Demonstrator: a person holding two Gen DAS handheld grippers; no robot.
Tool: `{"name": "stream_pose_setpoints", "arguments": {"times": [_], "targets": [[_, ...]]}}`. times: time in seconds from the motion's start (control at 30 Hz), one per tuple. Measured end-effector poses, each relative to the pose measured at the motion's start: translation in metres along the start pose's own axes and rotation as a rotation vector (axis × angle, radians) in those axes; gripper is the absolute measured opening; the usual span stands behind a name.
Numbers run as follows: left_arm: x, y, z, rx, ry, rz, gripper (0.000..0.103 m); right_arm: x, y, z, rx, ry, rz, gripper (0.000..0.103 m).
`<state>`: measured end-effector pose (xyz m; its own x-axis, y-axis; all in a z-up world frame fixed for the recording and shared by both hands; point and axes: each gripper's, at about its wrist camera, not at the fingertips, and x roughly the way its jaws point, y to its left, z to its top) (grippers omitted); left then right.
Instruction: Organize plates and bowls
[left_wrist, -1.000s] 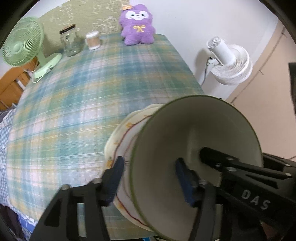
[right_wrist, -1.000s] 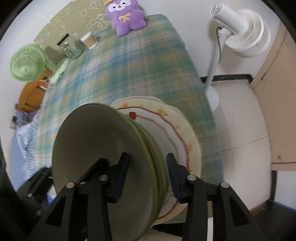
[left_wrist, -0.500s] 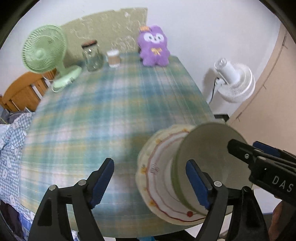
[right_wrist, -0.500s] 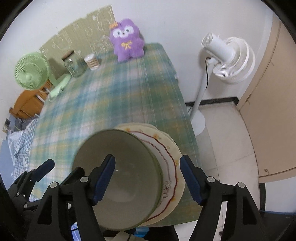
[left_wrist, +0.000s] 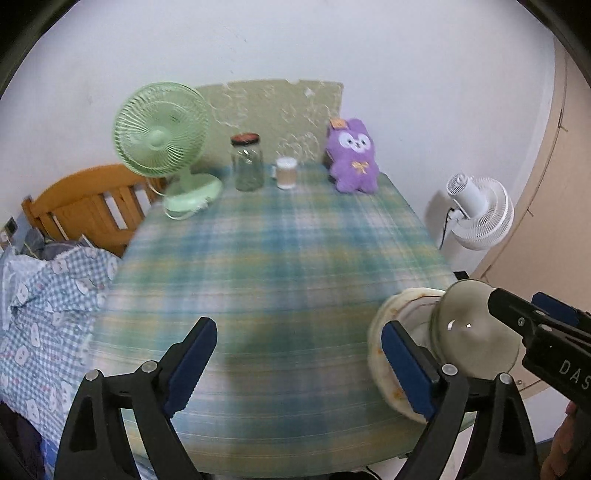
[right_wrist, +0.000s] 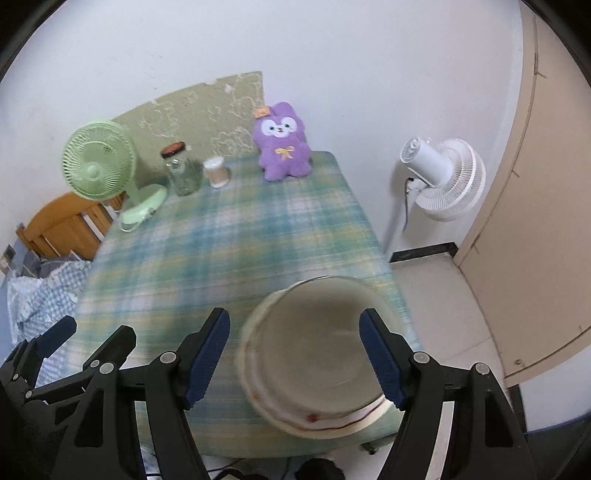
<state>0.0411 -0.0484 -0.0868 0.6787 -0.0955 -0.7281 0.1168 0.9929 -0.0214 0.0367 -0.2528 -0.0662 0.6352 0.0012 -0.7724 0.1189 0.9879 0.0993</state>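
Bowl (right_wrist: 321, 343) hides most of blurred plate (right_wrist: 332, 424).

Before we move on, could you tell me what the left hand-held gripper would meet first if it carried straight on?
Probably bare plaid tablecloth: the left hand-held gripper, its jaws opening and empty, aims beside the bowl and plate, though depth is uncertain.

green-and-blue plaid worktop (right_wrist: 236, 251); cream plate (right_wrist: 332, 424) with red wavy line; pale green bowl (right_wrist: 317, 347); purple plush (right_wrist: 282, 142); mint fan (right_wrist: 96, 164).
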Motion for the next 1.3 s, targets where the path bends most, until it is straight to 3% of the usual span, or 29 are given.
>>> {"name": "stream_pose_setpoints", "arguments": {"times": [0.23,0.47,0.77,1.3], "targets": [[-0.024,0.05,-0.013,0.033,-0.068,0.029,0.097,-0.019,0.049,-0.025,-0.006,-0.049,0.006,0.075],[-0.04,0.076,-0.03,0.033,-0.11,0.06,0.098,-0.029,0.078,-0.052,-0.006,-0.074,-0.003,0.075],[-0.057,0.08,-0.053,-0.032,-0.141,0.091,0.099,-0.043,0.086,-0.073,-0.04,-0.114,0.008,0.075],[-0.064,0.062,-0.068,-0.05,-0.169,0.11,0.1,-0.042,0.076,-0.09,-0.065,-0.131,0.041,0.075]]}}
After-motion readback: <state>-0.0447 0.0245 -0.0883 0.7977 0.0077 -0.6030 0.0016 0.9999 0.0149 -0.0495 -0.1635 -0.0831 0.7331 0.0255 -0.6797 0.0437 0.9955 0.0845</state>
